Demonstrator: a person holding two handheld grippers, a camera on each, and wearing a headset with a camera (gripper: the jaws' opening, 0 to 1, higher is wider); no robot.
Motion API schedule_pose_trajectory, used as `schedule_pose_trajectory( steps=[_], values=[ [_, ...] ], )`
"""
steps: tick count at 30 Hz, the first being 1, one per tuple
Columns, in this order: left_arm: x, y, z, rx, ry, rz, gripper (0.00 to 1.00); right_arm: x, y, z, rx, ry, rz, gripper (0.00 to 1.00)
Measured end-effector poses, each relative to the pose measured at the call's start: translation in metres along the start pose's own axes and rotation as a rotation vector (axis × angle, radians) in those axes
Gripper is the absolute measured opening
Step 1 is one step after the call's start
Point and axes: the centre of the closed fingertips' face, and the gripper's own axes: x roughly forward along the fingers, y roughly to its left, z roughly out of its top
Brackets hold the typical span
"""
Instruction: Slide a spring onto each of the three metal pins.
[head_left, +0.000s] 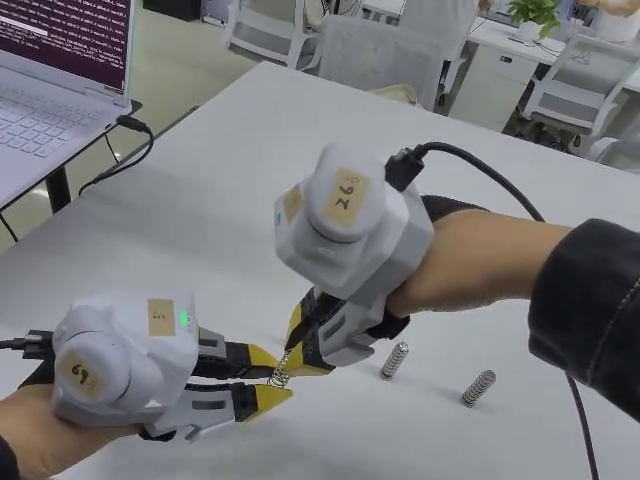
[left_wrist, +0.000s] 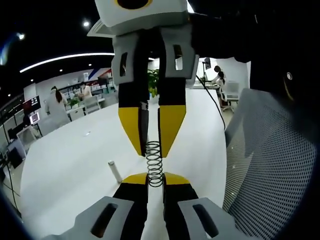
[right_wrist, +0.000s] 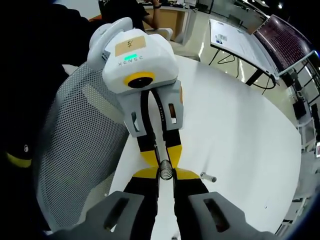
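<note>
Steel spring sits just under the right gripper. Its lower end is in the left gripper, whose jaws are nearly closed and pinch the bottom coils. The right gripper's jaws are down to a slit w/ a thin dark rod clamped lengthwise in it, prob. the pin. The rod's tip meets the spring's top coil. The left gripper reaches in from the left of the right gripper, tips almost touching.

Step in hand, as I read it: feed the spring up over the pin. To do it well, keep the spring axis dead in line w/ the pin, push slowly, and grip lightly so the coils don't buckle or ping off.

The spring's long axis runs tip to tip, top end pointing into the right gripper, leaning a bit off vertical in the head view.

A near coiled pc and a far coiled pc lie on the table right of the right gripper. Can't tell if pins are inside.
</note>
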Motion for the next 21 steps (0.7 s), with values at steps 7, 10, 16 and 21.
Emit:
schedule_pose_trajectory(
  steps=[7, 10, 16, 21],
  values=[
    [0.0011, -0.0005, 0.0007, 0.001, -0.002, -0.002, 0.03, -0.0008, 0.0005, -0.0017, 0.008, 0.003, 0.003, 0.07],
    [0.0014, -0.0009, 0.0008, 0.002, -0.003, -0.004, 0.03, -0.0008, 0.0009, -0.0017, 0.007, 0.005, 0.004, 0.07],
    [0.0027, -0.0019, 0.0021, 0.007, -0.007, -0.011, 0.03, -0.0021, 0.0024, 0.0012, 0.01, -0.003, 0.007, 0.07],
    [0.0028, -0.0024, 0.0029, 0.007, -0.009, -0.017, 0.03, -0.002, 0.0034, 0.004, 0.01, -0.012, 0.01, 0.07]
  ],
)
